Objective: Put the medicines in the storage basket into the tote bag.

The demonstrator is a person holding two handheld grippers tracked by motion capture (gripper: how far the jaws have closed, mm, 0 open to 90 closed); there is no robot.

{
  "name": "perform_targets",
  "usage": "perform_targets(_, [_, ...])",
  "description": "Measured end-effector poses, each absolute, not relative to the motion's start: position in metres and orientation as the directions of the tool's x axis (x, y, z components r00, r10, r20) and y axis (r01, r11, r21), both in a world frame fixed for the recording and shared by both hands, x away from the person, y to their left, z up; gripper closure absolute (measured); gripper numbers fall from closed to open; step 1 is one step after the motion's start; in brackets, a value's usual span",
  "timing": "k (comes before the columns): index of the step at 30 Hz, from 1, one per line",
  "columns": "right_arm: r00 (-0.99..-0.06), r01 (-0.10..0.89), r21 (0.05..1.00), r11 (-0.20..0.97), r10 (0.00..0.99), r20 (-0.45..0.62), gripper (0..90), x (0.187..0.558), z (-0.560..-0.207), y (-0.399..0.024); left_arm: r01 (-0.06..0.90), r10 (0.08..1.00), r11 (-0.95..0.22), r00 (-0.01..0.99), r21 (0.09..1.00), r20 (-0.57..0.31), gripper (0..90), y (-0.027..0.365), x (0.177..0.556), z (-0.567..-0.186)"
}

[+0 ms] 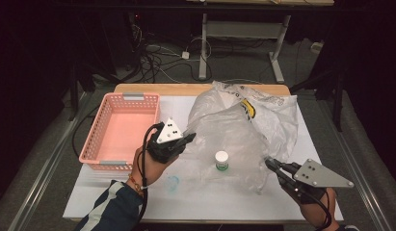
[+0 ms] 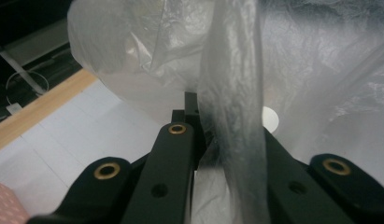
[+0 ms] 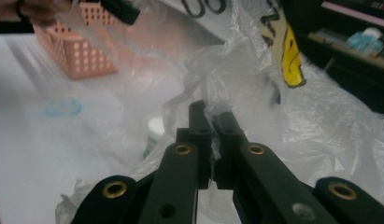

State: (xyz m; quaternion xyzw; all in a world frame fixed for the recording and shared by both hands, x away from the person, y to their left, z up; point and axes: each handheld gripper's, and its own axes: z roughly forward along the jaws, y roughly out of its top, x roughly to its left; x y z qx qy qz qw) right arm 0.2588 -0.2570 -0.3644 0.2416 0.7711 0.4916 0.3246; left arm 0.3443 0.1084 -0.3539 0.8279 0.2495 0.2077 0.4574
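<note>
High view: both tools are clamped on the clear plastic bag (image 1: 244, 125), the left tool (image 1: 188, 138) on its near-left edge, the right tool (image 1: 270, 162) on its near-right edge. The bag lies mid-bench, right of the pink basket (image 1: 121, 132), with a white-capped jar (image 1: 221, 160) inside its mouth. A judgement: the bag is being held open to free or reach the jar. Next, both grips must stay firm while the film is lifted and spread evenly.
</note>
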Motion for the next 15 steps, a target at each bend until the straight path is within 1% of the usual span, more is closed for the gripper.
perform_targets(5, [-0.647, -0.012, 0.928, 0.373, 0.704, -0.292, 89.7, 0.258, -0.346, -0.254, 0.209, 0.615, -0.407, 0.783, 0.889, 0.097, 87.0, 0.114, 0.342, -0.343])
perform_targets(8, [-0.634, -0.026, 0.941, 0.338, 0.722, -0.277, 89.7, 0.261, -0.338, -0.254, 0.197, 0.618, -0.398, 0.78, 0.896, 0.103, 86.9, 0.116, 0.341, -0.336])
perform_targets(15, [-0.59, -0.034, 0.953, 0.3, 0.764, -0.261, 89.7, 0.275, -0.324, -0.258, 0.183, 0.637, -0.356, 0.765, 0.916, 0.094, 86.9, 0.121, 0.344, -0.321])
